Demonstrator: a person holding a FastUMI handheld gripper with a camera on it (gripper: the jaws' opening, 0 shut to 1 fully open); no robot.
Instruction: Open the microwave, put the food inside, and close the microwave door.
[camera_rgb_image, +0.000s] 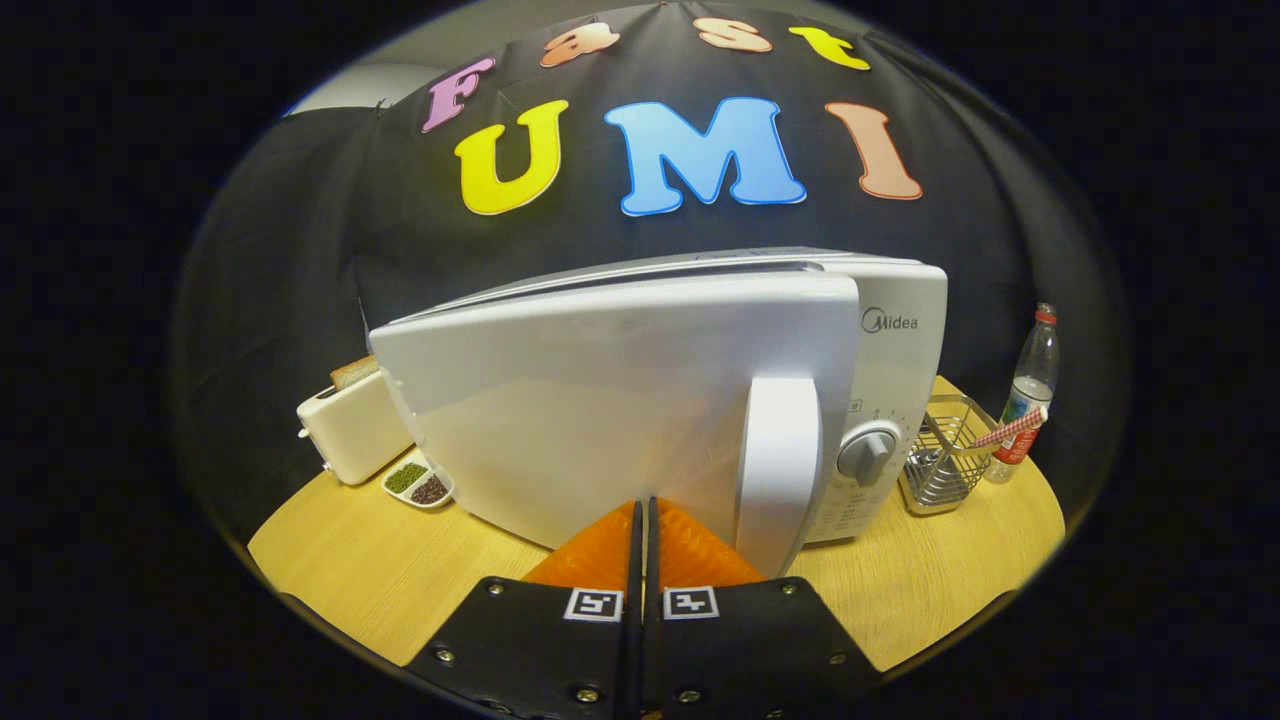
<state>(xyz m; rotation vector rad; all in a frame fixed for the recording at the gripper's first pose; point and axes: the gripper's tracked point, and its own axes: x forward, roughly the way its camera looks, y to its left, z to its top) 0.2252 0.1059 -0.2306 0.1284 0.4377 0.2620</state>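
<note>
Microwave door (620, 400) hangs a little open; the tongs (645, 505), closed on nothing, sit against it, likely pushing it.

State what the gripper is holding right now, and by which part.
Nothing is held. The gripper has its fingers closed together with nothing between them, tips right up against the white microwave door, beside its handle.
</note>
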